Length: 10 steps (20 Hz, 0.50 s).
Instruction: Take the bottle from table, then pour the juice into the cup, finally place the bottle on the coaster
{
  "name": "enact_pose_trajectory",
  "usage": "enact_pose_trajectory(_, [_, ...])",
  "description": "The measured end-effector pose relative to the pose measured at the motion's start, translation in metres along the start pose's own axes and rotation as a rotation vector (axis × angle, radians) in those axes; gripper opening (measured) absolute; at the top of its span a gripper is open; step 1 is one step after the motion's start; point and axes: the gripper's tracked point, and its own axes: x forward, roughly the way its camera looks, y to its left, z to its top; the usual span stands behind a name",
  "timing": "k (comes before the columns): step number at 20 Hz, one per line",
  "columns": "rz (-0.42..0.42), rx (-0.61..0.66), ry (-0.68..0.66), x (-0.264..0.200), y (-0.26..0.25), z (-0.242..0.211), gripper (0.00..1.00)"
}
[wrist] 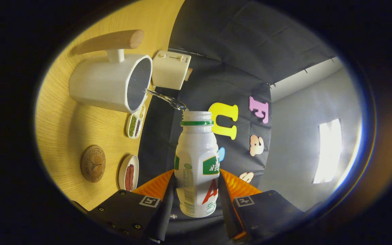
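Gripper [196, 190]: both fingers pressed on the lower body of the bottle [197, 166], one on each side; square marker tags sat on the finger bodies.
Bottle: white plastic, green neck ring, cap off, held between the fingers with its mouth pointing ahead towards 12 o'clock.
Bottle label: green and red print, turned sideways and partly covered by the fingers, too broken up to read as a word.
Stream [167, 98]: a thin run of clear liquid left the bottle mouth and reached the rim of the cup [111, 85] at about 10 o'clock from the bottle.
Cup: white, with a wooden handle; its dark inside showed no clear liquid level.
Coaster [93, 163]: round, brown, with an embossed emblem and ring of lettering too small to read, lay on the wooden table [63, 129] at 9 o'clock from the bottle, well apart from the cup.
Small dishes: one [129, 177] just beside the coaster held something reddish; another [135, 124], under the cup's rim, held green and dark bits, partly hidden.
White box [170, 69]: beyond the cup at 11 o'clock, with a slot and tiny unreadable print on top.
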Motion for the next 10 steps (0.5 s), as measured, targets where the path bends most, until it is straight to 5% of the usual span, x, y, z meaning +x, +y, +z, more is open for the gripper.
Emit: enact_pose_trajectory(10, [-0.011, -0.027, -0.009, -0.001, -0.0048, 0.0012, 0.65])
